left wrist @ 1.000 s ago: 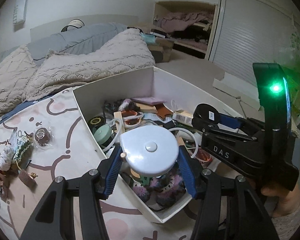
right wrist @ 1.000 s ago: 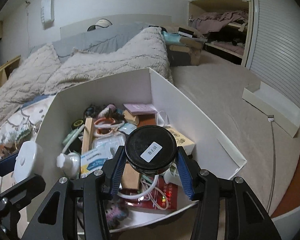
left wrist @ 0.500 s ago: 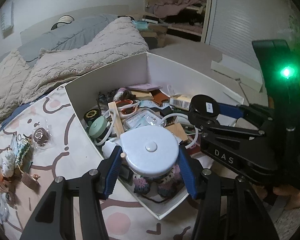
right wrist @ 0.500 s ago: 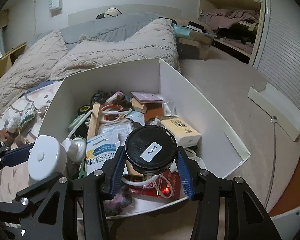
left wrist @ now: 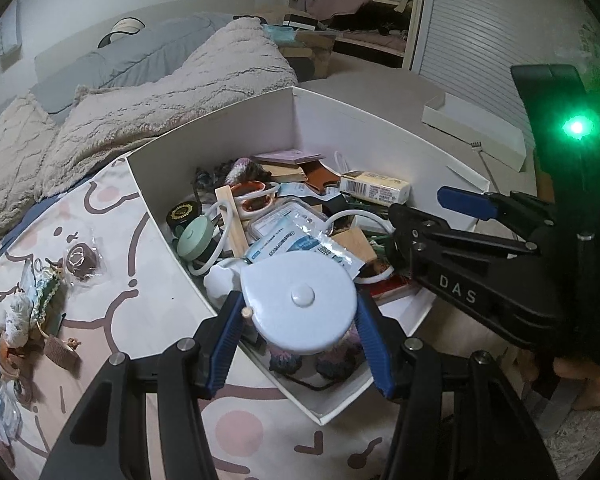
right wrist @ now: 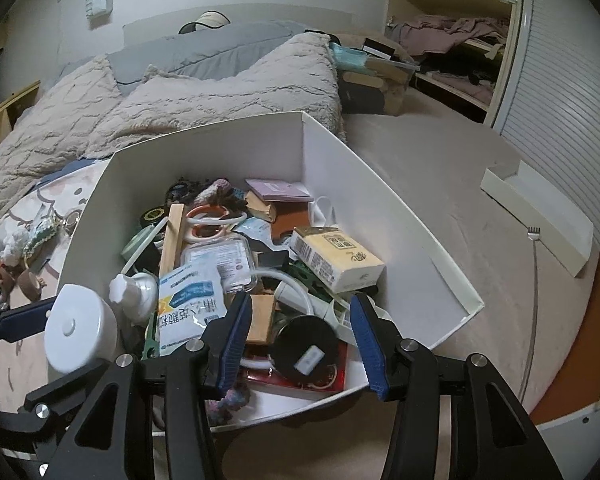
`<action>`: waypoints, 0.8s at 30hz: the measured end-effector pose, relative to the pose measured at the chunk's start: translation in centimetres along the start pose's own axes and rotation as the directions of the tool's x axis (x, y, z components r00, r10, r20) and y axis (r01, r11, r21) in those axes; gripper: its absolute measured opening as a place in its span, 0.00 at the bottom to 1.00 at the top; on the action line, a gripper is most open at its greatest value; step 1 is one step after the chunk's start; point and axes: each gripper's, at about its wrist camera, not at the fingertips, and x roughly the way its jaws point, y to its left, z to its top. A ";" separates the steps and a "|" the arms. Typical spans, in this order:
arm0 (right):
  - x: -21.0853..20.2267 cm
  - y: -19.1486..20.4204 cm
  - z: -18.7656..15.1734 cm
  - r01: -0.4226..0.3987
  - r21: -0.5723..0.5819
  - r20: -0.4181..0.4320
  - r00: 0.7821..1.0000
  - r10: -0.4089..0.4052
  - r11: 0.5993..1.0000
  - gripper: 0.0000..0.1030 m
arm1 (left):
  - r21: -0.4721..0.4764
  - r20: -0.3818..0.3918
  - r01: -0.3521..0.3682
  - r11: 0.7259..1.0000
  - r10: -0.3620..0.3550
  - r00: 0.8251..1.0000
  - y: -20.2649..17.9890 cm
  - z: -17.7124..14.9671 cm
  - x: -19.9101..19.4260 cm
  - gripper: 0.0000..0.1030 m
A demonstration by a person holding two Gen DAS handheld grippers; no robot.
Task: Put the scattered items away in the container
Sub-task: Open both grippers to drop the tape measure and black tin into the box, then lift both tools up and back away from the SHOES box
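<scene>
The white round case (left wrist: 300, 300) hangs over the near corner of the white box (left wrist: 220, 144) between the blue fingers of my left gripper (left wrist: 298, 306), whose jaws are opening while the pads still touch it. The case (right wrist: 76, 332) also shows at the lower left of the right wrist view. My right gripper (right wrist: 300, 304) stands open over the box (right wrist: 340, 160). A black round jar (right wrist: 304, 350) with a white label lies below it on a red item, free of the fingers. Loose trinkets (left wrist: 44, 292) and a bagged brown piece (left wrist: 80, 260) lie on the patterned sheet to the left.
The box is crowded with packets, rings, a yellow carton (right wrist: 336, 260) and a wooden stick (right wrist: 172, 240). A white lid (right wrist: 540, 216) and a thin metal rod (right wrist: 534, 264) lie on the carpet to the right. A beige blanket (left wrist: 160, 92) is piled behind the box.
The right gripper's fingers parted and the black jar dropped from between them into the box. The left gripper tilted a little more over the box with the white case.
</scene>
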 end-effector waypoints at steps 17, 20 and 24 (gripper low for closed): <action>-1.1 0.0 0.2 0.007 -0.006 0.048 0.999 -0.006 1.000 0.66 | -0.033 0.051 -0.012 0.999 0.014 0.999 0.1 -0.2 -1.3 0.73; -1.3 0.1 0.2 0.006 -0.008 0.061 0.998 -0.005 1.000 0.66 | -0.037 0.058 -0.010 0.999 0.012 0.998 0.2 -0.3 -1.6 0.73; -2.0 0.0 0.3 -0.014 0.006 0.088 0.996 0.014 1.000 0.66 | -0.051 0.074 -0.012 0.999 0.016 0.997 0.4 -0.5 -2.2 0.73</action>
